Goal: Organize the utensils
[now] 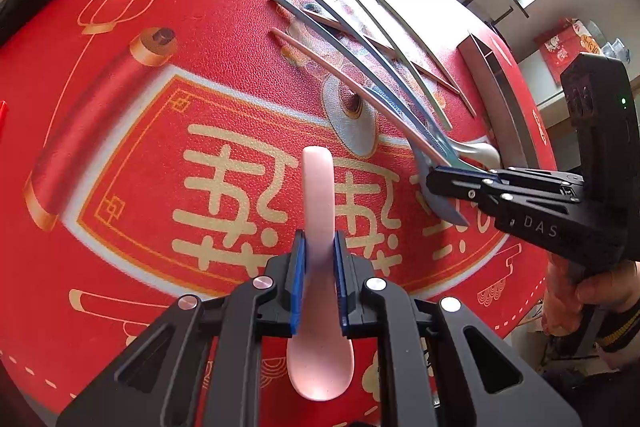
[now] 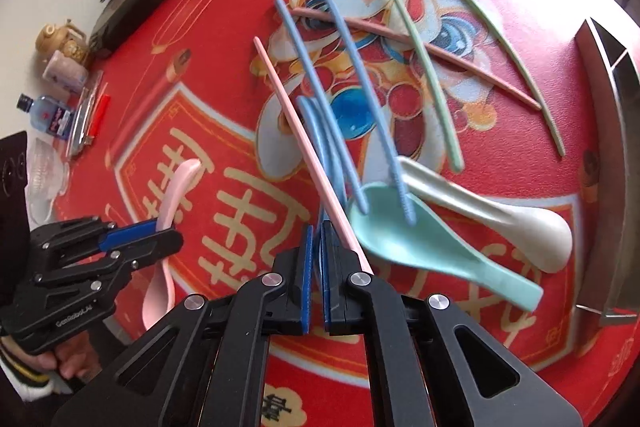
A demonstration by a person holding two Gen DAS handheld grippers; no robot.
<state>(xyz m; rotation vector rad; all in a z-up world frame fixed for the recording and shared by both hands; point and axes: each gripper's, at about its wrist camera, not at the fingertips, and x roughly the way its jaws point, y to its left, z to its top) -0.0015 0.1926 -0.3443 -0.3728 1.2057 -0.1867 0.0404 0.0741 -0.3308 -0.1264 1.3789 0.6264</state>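
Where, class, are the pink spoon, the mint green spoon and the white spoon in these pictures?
pink spoon [image 1: 318, 187], left wrist view, on its handle above the claw.
mint green spoon [image 2: 400, 231], right wrist view, in its bowl.
white spoon [image 2: 536, 231], right wrist view, on its bowl.

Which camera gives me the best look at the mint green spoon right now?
The right wrist view. There the mint green spoon shows whole, bowl and handle, with two blue chopsticks' tips resting in its bowl beside the white spoon. In the left wrist view the right gripper and crossing chopsticks hide most of it.
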